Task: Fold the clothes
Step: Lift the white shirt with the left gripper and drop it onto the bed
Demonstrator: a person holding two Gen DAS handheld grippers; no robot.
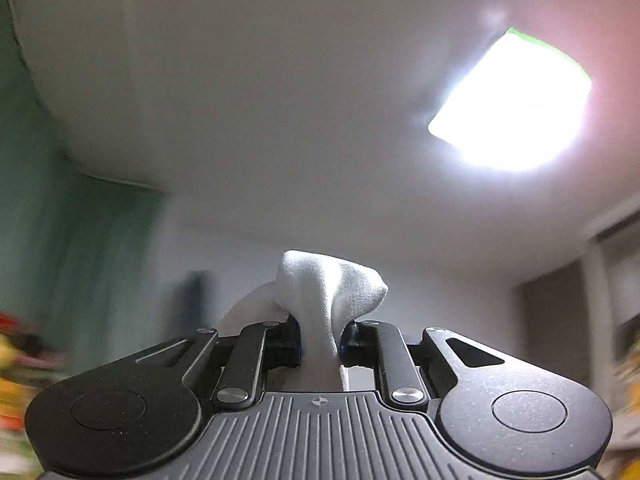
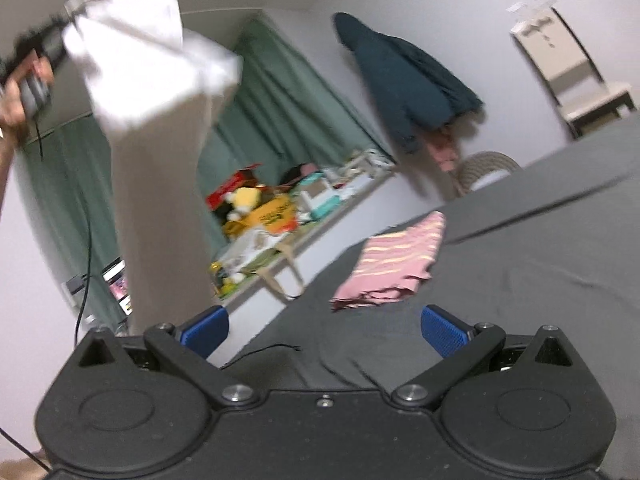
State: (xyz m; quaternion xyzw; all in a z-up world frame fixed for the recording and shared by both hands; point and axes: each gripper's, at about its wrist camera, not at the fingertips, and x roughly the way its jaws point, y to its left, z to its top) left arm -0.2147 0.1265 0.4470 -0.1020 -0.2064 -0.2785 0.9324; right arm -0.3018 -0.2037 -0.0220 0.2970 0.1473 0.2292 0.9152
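My left gripper (image 1: 320,344) is shut on a white garment (image 1: 330,292), which bunches up above the jaws while the camera points at the ceiling. In the right wrist view that same white garment (image 2: 152,120) hangs long from the left gripper (image 2: 60,36), held high at the upper left by a hand (image 2: 16,92). My right gripper (image 2: 324,330) is open, its blue pads (image 2: 442,330) empty, over the dark grey bed (image 2: 520,280). A folded pink striped garment (image 2: 394,262) lies on the bed ahead of it.
A low shelf with boxes and a yellow plush toy (image 2: 256,208) runs along the green curtain (image 2: 288,92). A dark jacket (image 2: 408,76) hangs on the wall, and a chair (image 2: 572,76) stands at the far right. A bright ceiling light (image 1: 516,104) glares above the left gripper.
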